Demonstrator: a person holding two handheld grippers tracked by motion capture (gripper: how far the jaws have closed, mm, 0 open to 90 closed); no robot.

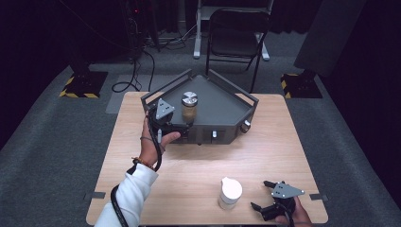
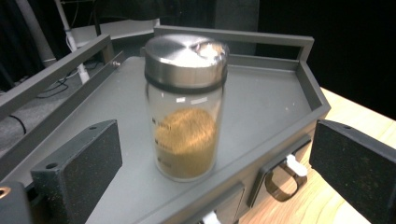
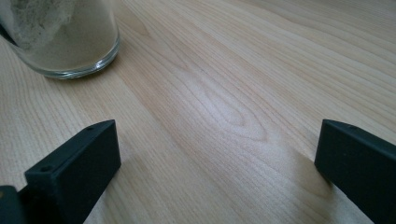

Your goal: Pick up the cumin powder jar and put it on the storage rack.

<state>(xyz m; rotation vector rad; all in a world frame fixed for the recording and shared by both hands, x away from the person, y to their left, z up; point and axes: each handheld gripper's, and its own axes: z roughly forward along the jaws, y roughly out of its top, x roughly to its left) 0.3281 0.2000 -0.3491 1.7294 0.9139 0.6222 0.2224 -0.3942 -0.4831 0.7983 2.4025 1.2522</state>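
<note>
**Left gripper lined up on the spice jar**

The left gripper [image 1: 176, 124] sits at the front-left edge of the grey tray [image 1: 227, 111], its jaws spread wide and holding nothing. In the left gripper view the two black pads flank the glass jar [image 2: 186, 112] with clear space on each side — the jar is not yet between them but just ahead, standing upright on the tray floor near its front-left corner. It has a brushed metal lid [image 2: 186, 59] and is about half full of brown powder.

The step in hand looks like the reach to grasp. To do it well, I would push the gripper forward level until the pads bracket the glass body below the lid, then close squarely; gripping on the lid's rim risks a slip, and a tilted approach could nudge the jar over.

The right gripper [image 1: 269, 198] rests at the tabletop's near-right corner, jaws likewise apart and empty, just beside a white-capped jar [image 1: 230, 192] of pale powder standing near the table's [image 1: 198, 165] front edge.
</note>
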